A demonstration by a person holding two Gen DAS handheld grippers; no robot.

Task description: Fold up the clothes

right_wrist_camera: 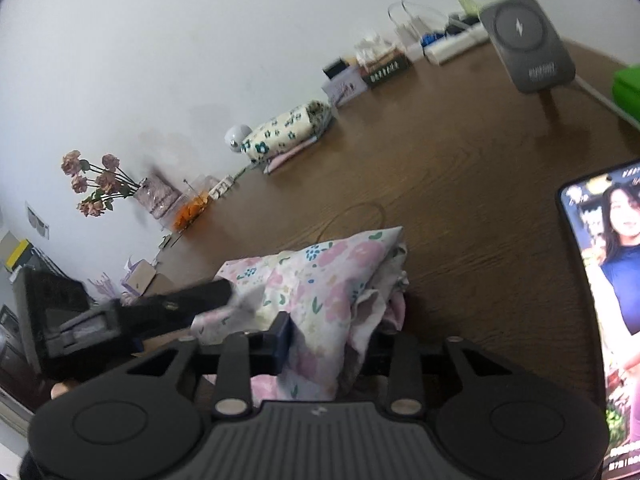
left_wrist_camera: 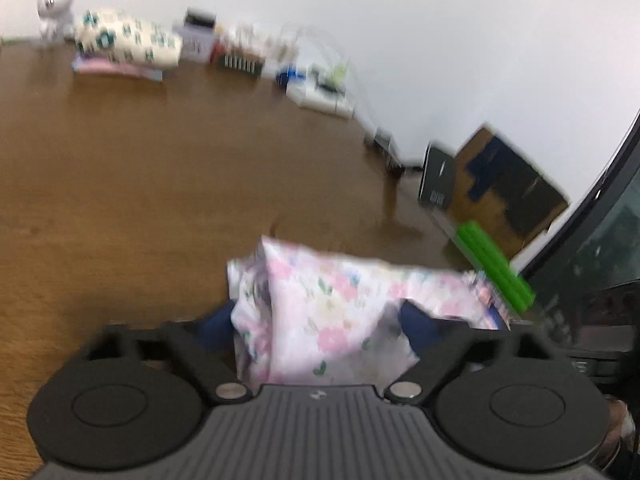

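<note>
A pink floral garment [left_wrist_camera: 320, 300] lies bunched on the brown wooden table [left_wrist_camera: 140, 180], its top edge raised. My left gripper [left_wrist_camera: 318, 328] straddles it with the jaws wide; the cloth fills the gap and lies loosely against the blue pads, so it reads as open. In the right wrist view the same garment [right_wrist_camera: 320, 272] is pinched in my right gripper [right_wrist_camera: 334, 336]. Its left pad [right_wrist_camera: 282, 338] presses into the cloth, and the fabric hides the other pad. The left gripper [right_wrist_camera: 228, 294] comes in from the left, touching a corner of the cloth.
A folded stack of flower-print clothes [right_wrist_camera: 288, 128] sits at the table's far edge among boxes and clutter. A phone [right_wrist_camera: 608, 300] playing video stands at the right, with a grey charger stand [right_wrist_camera: 528, 44] behind it. A green object [left_wrist_camera: 496, 268] and a vase of flowers [right_wrist_camera: 156, 196] are nearby.
</note>
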